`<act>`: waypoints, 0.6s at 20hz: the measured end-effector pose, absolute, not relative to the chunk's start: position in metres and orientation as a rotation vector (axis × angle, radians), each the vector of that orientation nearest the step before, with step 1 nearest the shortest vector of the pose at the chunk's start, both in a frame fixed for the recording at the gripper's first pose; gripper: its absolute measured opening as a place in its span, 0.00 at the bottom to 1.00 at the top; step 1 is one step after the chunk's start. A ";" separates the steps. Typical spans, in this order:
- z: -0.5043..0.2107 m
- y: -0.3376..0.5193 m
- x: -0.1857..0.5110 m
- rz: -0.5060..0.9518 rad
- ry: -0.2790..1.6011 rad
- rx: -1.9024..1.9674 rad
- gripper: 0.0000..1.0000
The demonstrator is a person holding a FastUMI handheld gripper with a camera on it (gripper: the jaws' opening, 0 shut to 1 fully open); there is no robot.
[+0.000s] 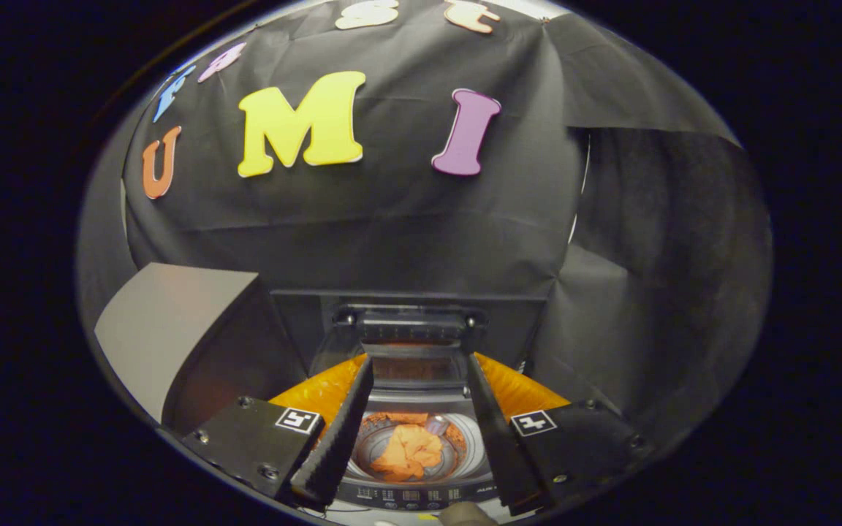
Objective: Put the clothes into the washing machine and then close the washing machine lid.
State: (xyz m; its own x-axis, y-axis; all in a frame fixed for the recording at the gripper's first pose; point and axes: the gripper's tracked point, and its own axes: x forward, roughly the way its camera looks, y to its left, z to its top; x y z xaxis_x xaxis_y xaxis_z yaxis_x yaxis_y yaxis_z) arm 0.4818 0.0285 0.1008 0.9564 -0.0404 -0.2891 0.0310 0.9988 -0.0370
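Two fingers (348, 424) of the gripper (419, 365) stand well apart, holding nothing and touching nothing. Between them, below, lies the washing machine (414, 497), seen from above with its round drum open. An orange cloth (408, 451) sits crumpled in the middle of the drum, folds bunched and bright. Behind the drum the machine's lid (410, 329) stands raised, dark and glossy. Orange surface (319, 391) flanks the machine on both sides. A grey box (172, 329) stands left of the machine, near it.
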 end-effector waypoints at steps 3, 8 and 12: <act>0.122 0.035 0.494 -0.029 0.257 -0.050 0.81; 0.153 0.043 0.520 -0.022 0.223 -0.031 0.81; 0.173 0.046 0.545 -0.026 0.206 0.000 0.81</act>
